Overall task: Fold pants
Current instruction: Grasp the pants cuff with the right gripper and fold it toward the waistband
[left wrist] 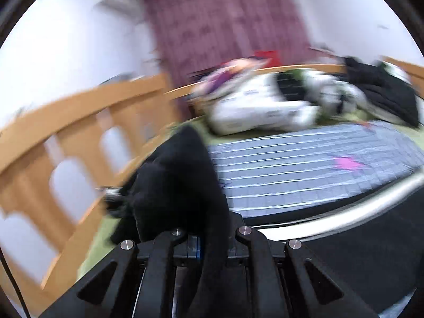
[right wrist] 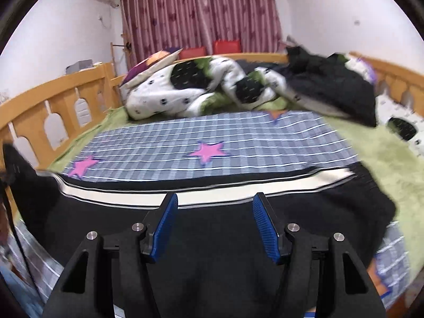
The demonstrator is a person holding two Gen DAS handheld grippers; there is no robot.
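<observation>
Currently left gripper (left wrist: pixel 204 241) pinches black pants (right wrist: pixel 212 238) bunch; right gripper (right wrist: pixel 214 225) spread, empty; one-sided lift risks skewing fold.

Pants (right wrist: pixel 212 235): black, white side stripe. Sheet (right wrist: pixel 212 143): blue-grey plaid, white lines, pink stars. Blanket (right wrist: pixel 376 145) under it: light green. Comforter (right wrist: pixel 164 92): white, black and green patches. Curtain (right wrist: pixel 198 10): maroon. Gripper pads (right wrist: pixel 165 228): blue.

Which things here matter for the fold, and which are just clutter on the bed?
For the job:
- black pants with white stripe
- left gripper, jaws shut on the pants fabric
- right gripper, jaws open over the pants
- checked star sheet, the folding surface

Lying about:
- patterned quilt
- dark clothes pile
- purple pillow
</observation>
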